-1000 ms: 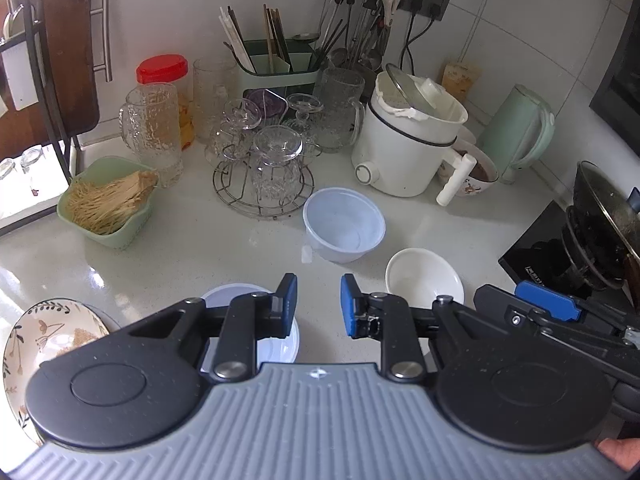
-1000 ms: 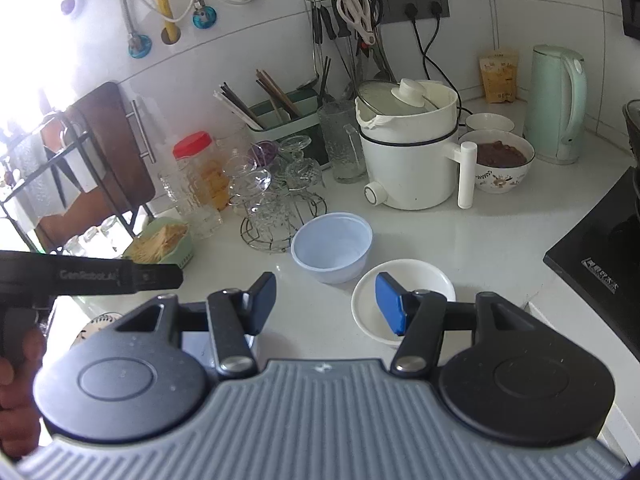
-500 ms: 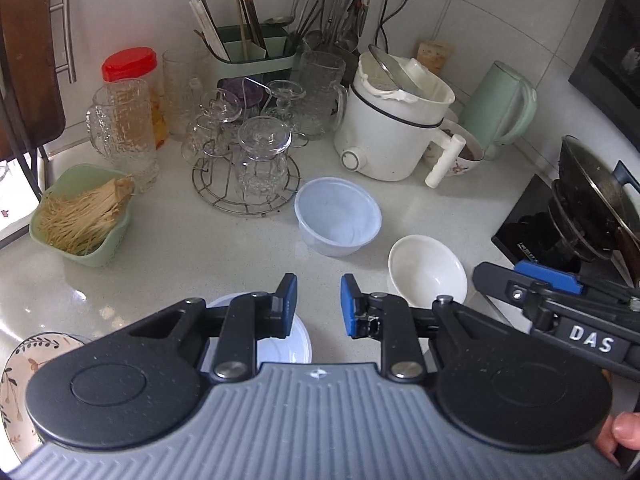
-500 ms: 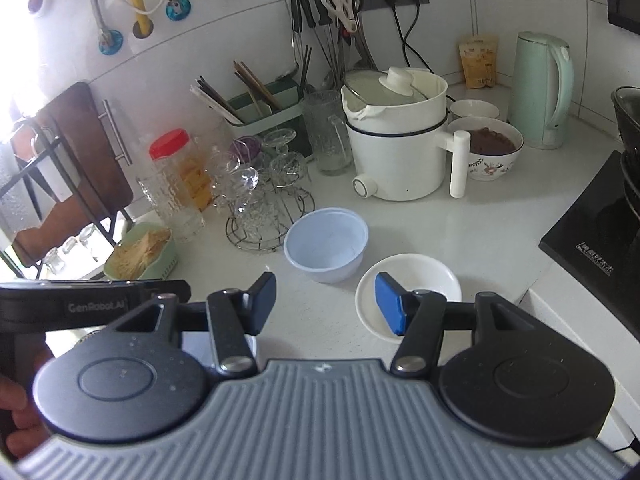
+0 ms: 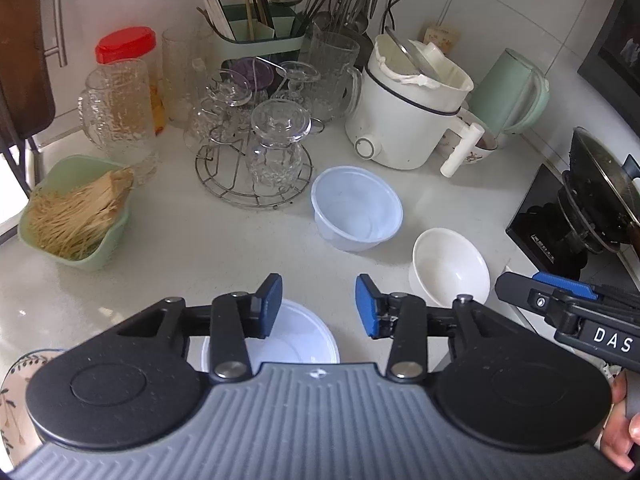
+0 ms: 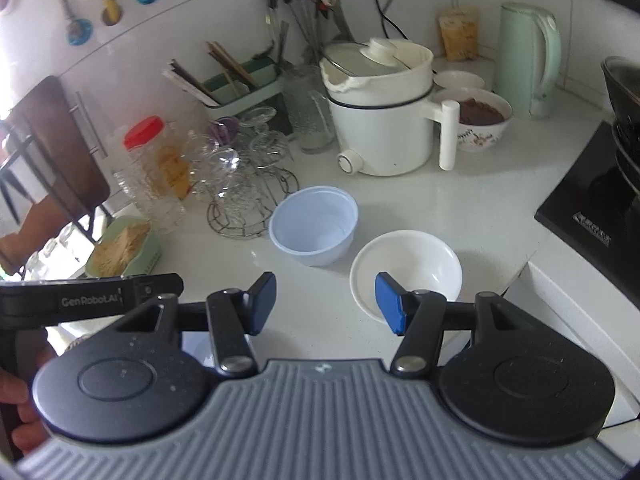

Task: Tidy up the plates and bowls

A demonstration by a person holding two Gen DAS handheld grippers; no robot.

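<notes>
Far left of the left claw [image 5: 319, 304], only its own camera catches the floral plate [image 5: 16, 384], cut by the frame's lower left corner; beyond it sits the green basket [image 5: 76, 216] of straw-coloured sticks, then the wire rack [image 5: 256, 176] of upturned glasses. The left claw's jaws have just been opening and now stand partly apart with nothing between them; under its left finger lies a white plate [image 5: 304, 344], half hidden by the claw body. Ahead of that claw and slightly right is the blue bowl [image 5: 356, 212], upright and empty; right of its right finger stands the white bowl [image 5: 450, 266], near the blue bowl but apart from it. Further right the same view shows the other tool's arm and a lidded pan [image 5: 600, 196] on the stove.

The right claw [image 6: 326, 304] also hangs about half open over bare counter [image 6: 480, 208], gripping nothing; the white bowl [image 6: 406, 270] lies just behind its right finger, which overlaps the near rim, though I can't tell if they touch. The blue bowl [image 6: 314, 230] sits ahead between the fingers. Only this view shows the patterned bowl [image 6: 476, 120] of brown food beside the white cooker [image 6: 380, 120], and a small white bowl [image 6: 458, 79] behind it; the plate is almost wholly hidden here.
</notes>
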